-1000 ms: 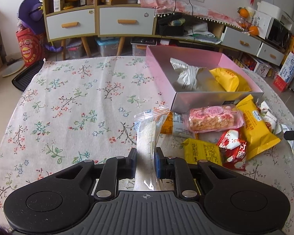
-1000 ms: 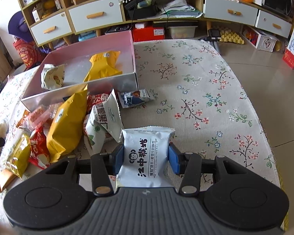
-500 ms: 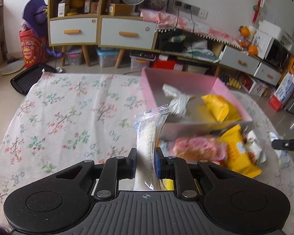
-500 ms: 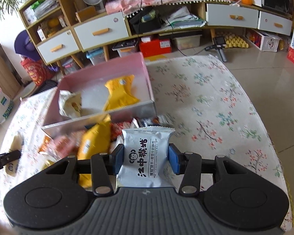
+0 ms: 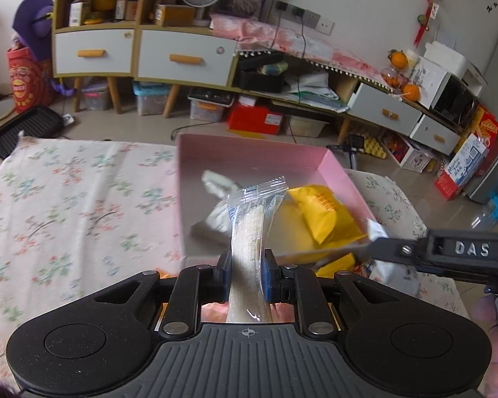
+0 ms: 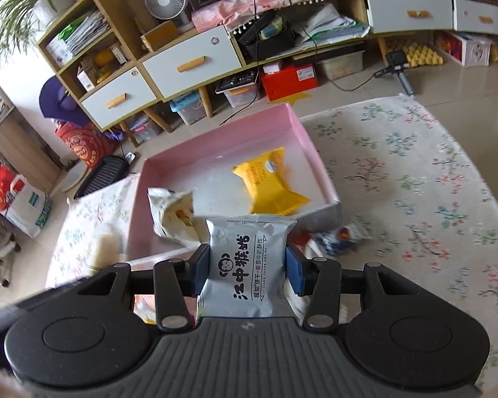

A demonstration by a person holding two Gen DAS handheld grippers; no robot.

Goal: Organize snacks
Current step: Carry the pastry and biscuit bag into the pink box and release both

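Note:
My left gripper [image 5: 246,273] is shut on a clear plastic snack packet [image 5: 250,232] and holds it up at the near edge of the pink box [image 5: 249,152]. My right gripper [image 6: 247,270] is shut on a pale grey-blue biscuit packet [image 6: 245,265] with black characters, held above the near wall of the same pink box [image 6: 302,132]. The box holds a yellow packet [image 5: 325,215] [image 6: 269,182] and a crumpled white packet [image 5: 219,212] [image 6: 172,212]. The right gripper's arm [image 5: 448,252] reaches in from the right in the left wrist view.
The box stands on a table with a floral cloth [image 5: 66,205] [image 6: 415,182]. Several loose snack packets [image 6: 342,235] lie on the cloth by the box's near right corner. Shelves and drawers [image 5: 182,53] stand behind the table, with storage bins on the floor.
Both grippers have risen and moved toward the pink box with their packets still held. The loose snack pile has dropped mostly out of sight below them, and the right gripper now shows close in the left view.

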